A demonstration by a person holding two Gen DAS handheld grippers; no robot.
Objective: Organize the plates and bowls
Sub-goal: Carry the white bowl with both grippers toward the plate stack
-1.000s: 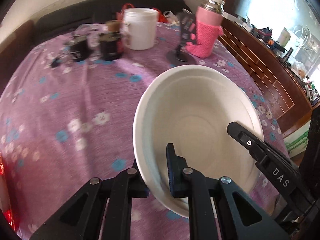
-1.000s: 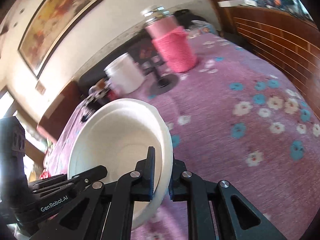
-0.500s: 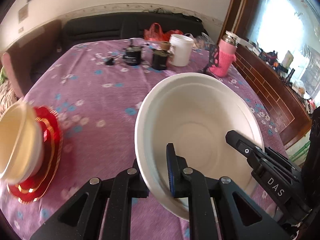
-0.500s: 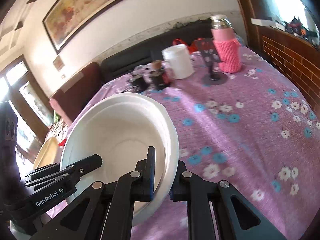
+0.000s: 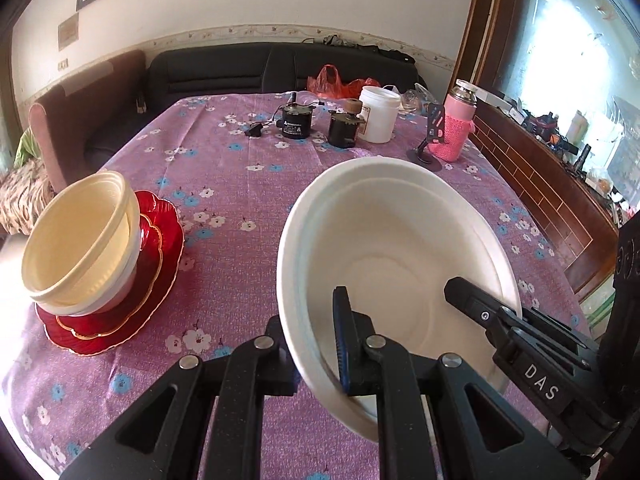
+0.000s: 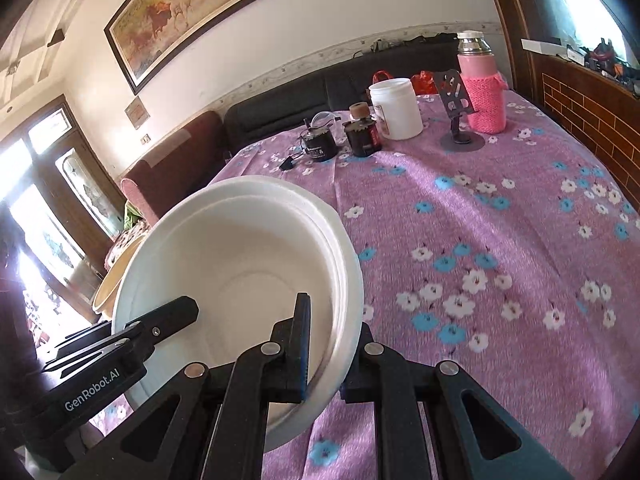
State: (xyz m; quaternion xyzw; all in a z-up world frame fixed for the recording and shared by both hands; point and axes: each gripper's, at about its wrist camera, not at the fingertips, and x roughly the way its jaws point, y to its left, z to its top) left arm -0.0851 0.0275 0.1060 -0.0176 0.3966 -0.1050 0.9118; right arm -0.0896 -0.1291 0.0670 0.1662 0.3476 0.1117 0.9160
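Near the left edge of the purple flowered tablecloth (image 5: 224,272) sits a red glass plate (image 5: 156,276) with a gold rim, and stacked cream bowls (image 5: 76,240) stand on it, tilted a little toward the table's middle. In the right wrist view only a sliver of the cream stack (image 6: 106,280) shows behind the white rim.

Right of that stack, held above the table's near edge, is a nested pair of white foam bowls (image 5: 384,240), tipped with the opening facing the cameras. The left gripper (image 5: 316,344) is clenched on the bowls' left rim, one finger inside the bowl and the other outside it. The right gripper (image 6: 332,348) is clamped on the opposite rim of the same white foam bowls (image 6: 240,248), again one finger inside and one outside.

Along the far edge, from left to right, stand a small black motor (image 5: 295,122), a dark jar (image 5: 342,130) with a cork-coloured top, a white plastic tub (image 5: 378,114), a black phone stand (image 5: 430,140) and a flask in a pink knitted sleeve (image 5: 458,124).
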